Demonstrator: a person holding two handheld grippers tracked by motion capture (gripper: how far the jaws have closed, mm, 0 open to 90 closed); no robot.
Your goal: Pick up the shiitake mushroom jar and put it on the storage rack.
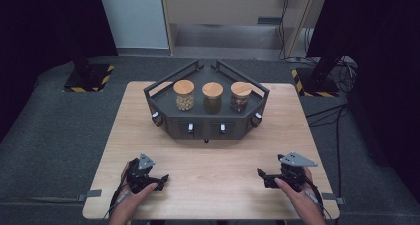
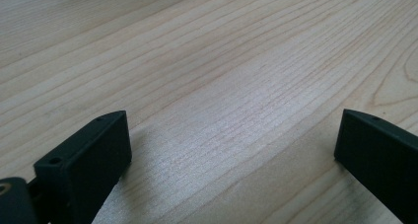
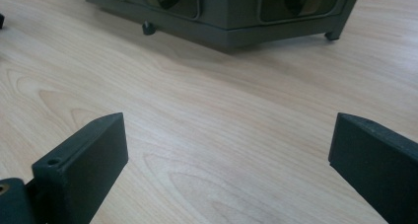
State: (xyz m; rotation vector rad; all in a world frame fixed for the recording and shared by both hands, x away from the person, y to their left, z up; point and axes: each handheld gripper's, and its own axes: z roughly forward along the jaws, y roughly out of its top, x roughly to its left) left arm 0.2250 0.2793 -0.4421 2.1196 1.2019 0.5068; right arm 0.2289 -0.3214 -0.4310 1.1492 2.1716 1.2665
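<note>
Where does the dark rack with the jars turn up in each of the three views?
High view: the rack stands at the table's far middle, three jars on it.
Left gripper view: not in it; bare wood lies between the open jaws.
Right gripper view: the rack's lower front runs along the top edge, ahead of the open jaws.
Shared landmark: the light wood table.

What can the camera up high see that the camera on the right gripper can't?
The high view takes in three jars with wooden lids standing on the dark rack, plus both hands, the left gripper and the right gripper. The right gripper view gives a close look under the rack's front edge, at a small knob and a foot. Both share the wooden table, the rack, and the right gripper, whose fingers are spread open.
</note>
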